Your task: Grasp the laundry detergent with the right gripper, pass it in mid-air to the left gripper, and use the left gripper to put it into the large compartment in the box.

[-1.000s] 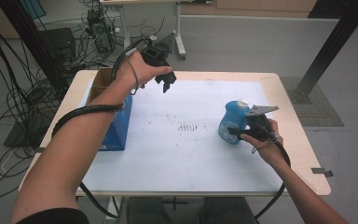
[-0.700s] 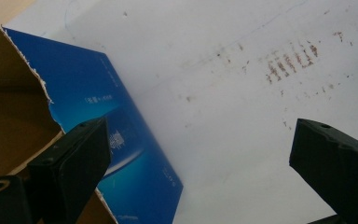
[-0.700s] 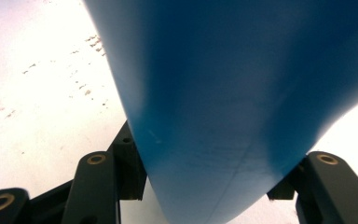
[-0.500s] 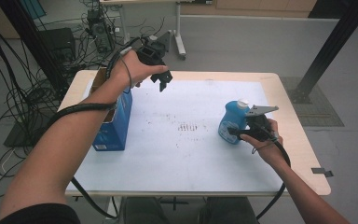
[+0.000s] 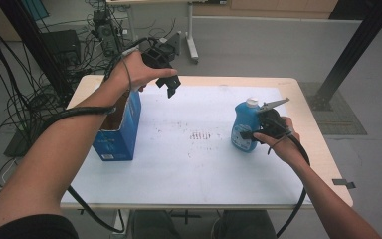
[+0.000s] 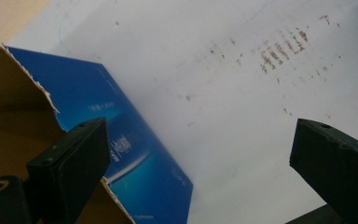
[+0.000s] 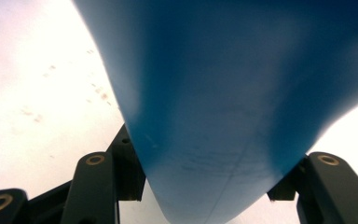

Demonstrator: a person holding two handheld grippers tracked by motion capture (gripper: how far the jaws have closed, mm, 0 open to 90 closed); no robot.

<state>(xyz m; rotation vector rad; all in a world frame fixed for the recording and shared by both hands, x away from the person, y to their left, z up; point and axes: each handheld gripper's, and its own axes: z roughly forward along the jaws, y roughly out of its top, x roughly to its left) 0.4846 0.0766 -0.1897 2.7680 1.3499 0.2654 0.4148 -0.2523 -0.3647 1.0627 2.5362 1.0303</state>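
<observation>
High view: we see the right gripper (image 5: pixel 252 130) at the right side of the table (image 5: pixel 288 174), its jaws clamped on the sides of a blue bottle (image 5: pixel 243 128) with a white cap. The bottle stands upright, or nearly so, on the white table top, right of centre; whether its base touches the surface we cannot tell. The left gripper (image 5: pixel 171 85) is held in the air above the far left part of the table, jaws pointing down and spread, nothing between them. Just below and to its left stands an open blue carton (image 5: pixel 122 130), near the left edge, well apart from the bottle. A patch of small brown marks (image 5: pixel 201 135) lies on the table top between carton and bottle

Left gripper view: we look down along the two black jaws of the left gripper (image 6: pixel 196 163) — set wide apart, gripping nothing. Beneath them are the carton's blue side (image 6: pixel 135 154), its torn brown flap at the left edge, and the white surface with the brown marks (image 6: pixel 279 51)

Right gripper view: the blue bottle (image 7: pixel 223 107) sits directly between the jaws of the right gripper (image 7: pixel 205 186) — both sides pressed against its body, white table (image 7: pixel 37 70) behind
</observation>
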